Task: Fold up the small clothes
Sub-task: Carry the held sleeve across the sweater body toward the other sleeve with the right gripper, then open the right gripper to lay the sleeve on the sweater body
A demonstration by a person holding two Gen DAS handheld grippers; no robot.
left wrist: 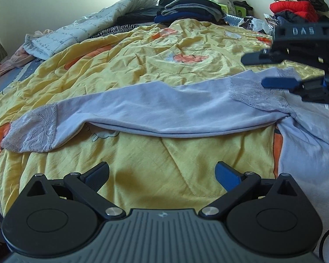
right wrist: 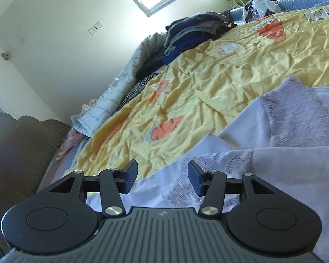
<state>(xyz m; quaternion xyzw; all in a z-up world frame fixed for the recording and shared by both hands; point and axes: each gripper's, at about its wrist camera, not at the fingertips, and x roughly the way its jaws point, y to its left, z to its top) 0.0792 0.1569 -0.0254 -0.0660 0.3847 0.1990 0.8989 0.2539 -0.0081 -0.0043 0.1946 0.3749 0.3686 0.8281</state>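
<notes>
Both grippers are standing spread with nothing between their pads: the left gripper [left wrist: 162,176] is hovering over the yellow quilt [left wrist: 142,70], the right gripper [right wrist: 162,180] over the lilac garment [left wrist: 155,107], which is lying stretched across that quilt, lace cuff [left wrist: 30,129] leftward.

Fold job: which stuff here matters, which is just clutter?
In play: lilac lace-trimmed cotton garment; left gripper; right gripper, both open.
Lying about: yellow floral quilt; dark folded clothes stack; red padded jacket; grey printed quilt.
</notes>
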